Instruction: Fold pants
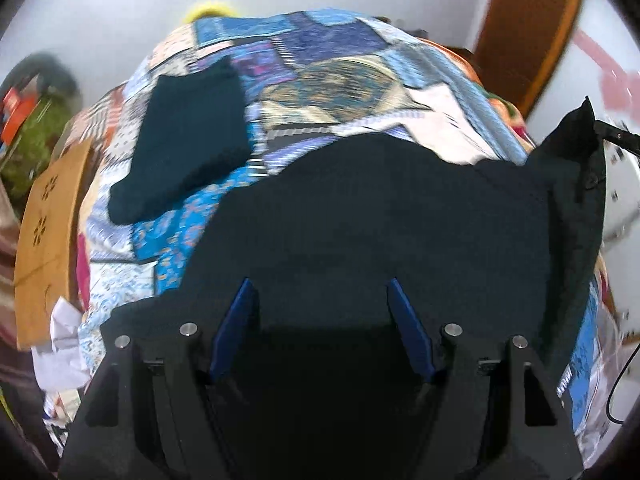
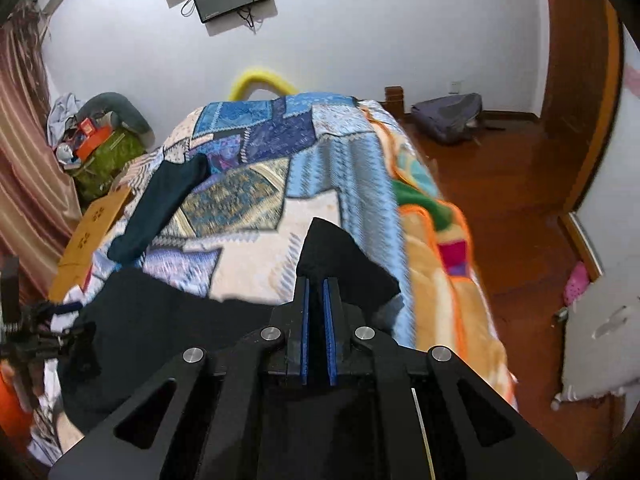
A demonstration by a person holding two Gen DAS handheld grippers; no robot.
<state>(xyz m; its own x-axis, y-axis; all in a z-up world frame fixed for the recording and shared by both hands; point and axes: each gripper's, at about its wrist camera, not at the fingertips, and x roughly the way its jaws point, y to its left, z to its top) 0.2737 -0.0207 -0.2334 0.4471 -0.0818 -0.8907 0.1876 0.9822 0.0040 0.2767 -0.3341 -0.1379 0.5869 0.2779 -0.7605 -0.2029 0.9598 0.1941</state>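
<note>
Black pants (image 1: 380,216) lie on a patchwork bedspread (image 1: 328,64). My left gripper (image 1: 322,286) is open, its blue pads wide apart just above the pants. My right gripper (image 2: 319,280) is shut on a corner of the black pants (image 2: 336,252), which stands up as a peak between the pads. That lifted corner shows at the right of the left wrist view (image 1: 576,148). The rest of the pants spreads to the left in the right wrist view (image 2: 160,320).
A dark teal folded garment (image 1: 188,140) lies further up the bed, also in the right wrist view (image 2: 160,204). A cardboard box (image 1: 48,240) stands at the bed's left. An orange blanket (image 2: 440,260) hangs off the right side over the wooden floor (image 2: 520,220).
</note>
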